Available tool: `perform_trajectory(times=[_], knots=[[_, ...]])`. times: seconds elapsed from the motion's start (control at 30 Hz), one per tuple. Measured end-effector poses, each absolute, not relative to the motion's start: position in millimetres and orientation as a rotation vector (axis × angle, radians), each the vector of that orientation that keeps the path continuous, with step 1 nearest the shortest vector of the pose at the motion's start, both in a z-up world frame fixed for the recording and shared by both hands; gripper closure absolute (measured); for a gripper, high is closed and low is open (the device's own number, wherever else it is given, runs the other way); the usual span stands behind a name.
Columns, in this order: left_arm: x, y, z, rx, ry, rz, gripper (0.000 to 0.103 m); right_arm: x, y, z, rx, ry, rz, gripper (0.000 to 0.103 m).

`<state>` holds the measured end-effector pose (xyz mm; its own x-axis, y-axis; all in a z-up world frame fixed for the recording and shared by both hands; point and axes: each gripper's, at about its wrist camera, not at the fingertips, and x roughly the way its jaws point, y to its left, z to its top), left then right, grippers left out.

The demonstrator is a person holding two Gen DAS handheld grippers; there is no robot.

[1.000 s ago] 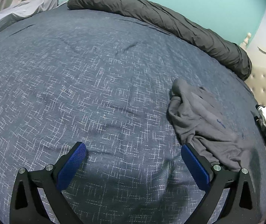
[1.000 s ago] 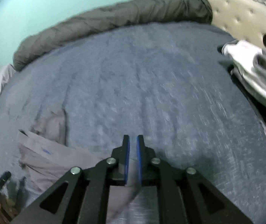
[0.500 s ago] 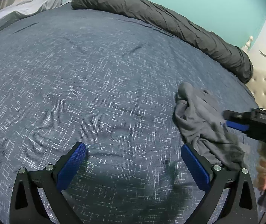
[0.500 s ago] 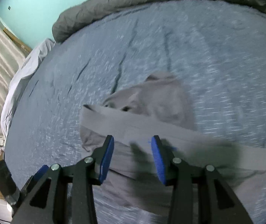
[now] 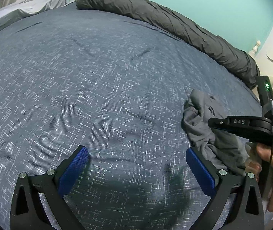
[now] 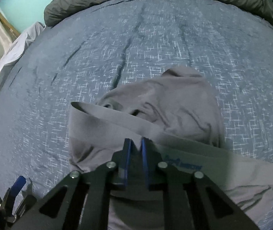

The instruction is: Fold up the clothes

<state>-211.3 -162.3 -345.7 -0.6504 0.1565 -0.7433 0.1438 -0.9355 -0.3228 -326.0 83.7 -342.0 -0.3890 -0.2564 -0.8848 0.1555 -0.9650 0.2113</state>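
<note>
Bed (image 5: 98, 95): covered by a blue patterned spread.
Duvet (image 5: 174, 25): rolled along the far edge.
Grey garment (image 6: 174, 105): crumpled on the spread.
Left gripper (image 5: 136, 164): jaws held wide apart, nothing between them.
Right gripper (image 6: 135, 143): jaws just closed, the garment's waistband pinched between them.

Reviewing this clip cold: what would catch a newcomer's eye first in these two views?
First, the crumpled grey garment lying on the blue patterned bedspread, with the right gripper pinching its waistband; its jaws have just been closing on the cloth. Next, the left gripper hovering wide open over bare bedspread beside the garment. A rolled dark grey duvet lines the far edge against the turquoise wall.
</note>
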Motion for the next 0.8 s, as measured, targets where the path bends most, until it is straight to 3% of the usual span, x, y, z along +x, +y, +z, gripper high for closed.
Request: perform_trajectory(times=[0.37, 0.8], knots=[[-208.7, -158.6, -343.2, -1.308, -0.544, 2.793, 0.0, -285.2, 154.7, -289.1, 1.415, -0.349, -2.45, 0.097], [-218.6, -119.9, -331.4, -1.261, -0.468, 2.784, 0.0, -222.4, 292.0, -255.5, 1.406, -0.343, -2.596, 0.097]])
